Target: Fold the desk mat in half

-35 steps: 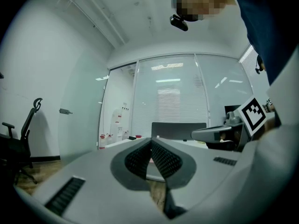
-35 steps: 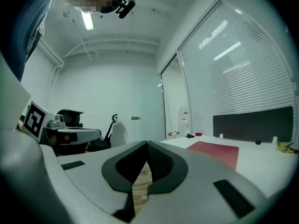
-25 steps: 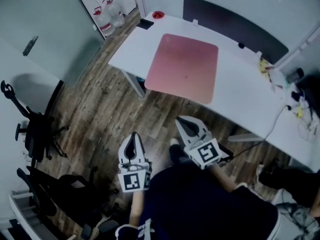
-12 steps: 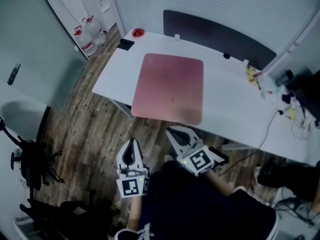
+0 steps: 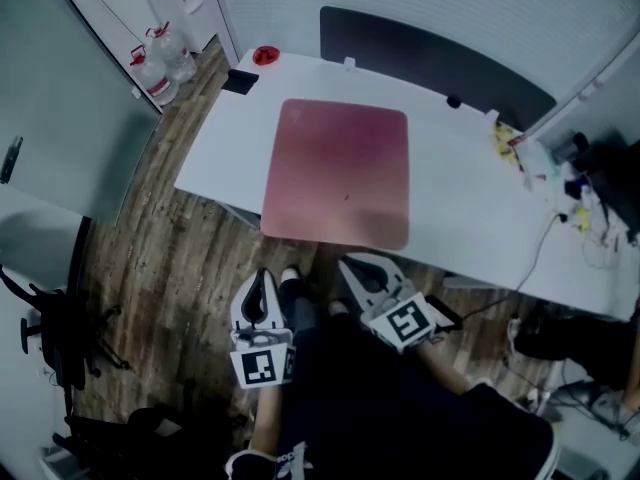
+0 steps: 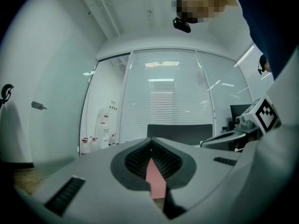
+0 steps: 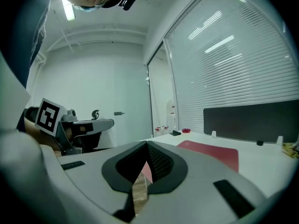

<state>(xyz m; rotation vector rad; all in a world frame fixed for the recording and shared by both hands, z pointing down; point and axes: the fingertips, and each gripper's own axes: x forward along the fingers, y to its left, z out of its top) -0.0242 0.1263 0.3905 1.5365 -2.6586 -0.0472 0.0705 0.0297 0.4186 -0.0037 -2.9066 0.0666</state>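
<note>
A wooden floor [image 5: 190, 258] is seen across the lower left of the head view, and a long white surface [image 5: 470, 198] is set upon it, backed by a dark partition panel [image 5: 430, 53]. The pink desk mat [image 5: 340, 173] is laid flat and unfolded on the surface, towards its left half, with the mat's near edge running along the surface's near edge. Bare white surface is left on both sides of the mat.

A black office chair [image 5: 50, 333] is placed on the floor at the far left, well apart from the surface. Water bottles [image 5: 160, 63] are stood on the floor beyond the surface's far left corner. A tangle of cables [image 5: 590, 228] is spread over the surface's right end.

The left claw [image 5: 263, 286] is held above the floor in front of the surface, apart from the mat; its jaws are pressed together with nothing caught between them, and only a sliver of the pink mat is glimpsed past them. The right claw [image 5: 357, 270] is held beside it, nearer the mat's near edge yet not touching it, and its jaws are likewise pressed together on nothing.

A small red object [image 5: 265, 56] and a flat black object [image 5: 240, 81] are set at the surface's far left corner, clear of the mat.
</note>
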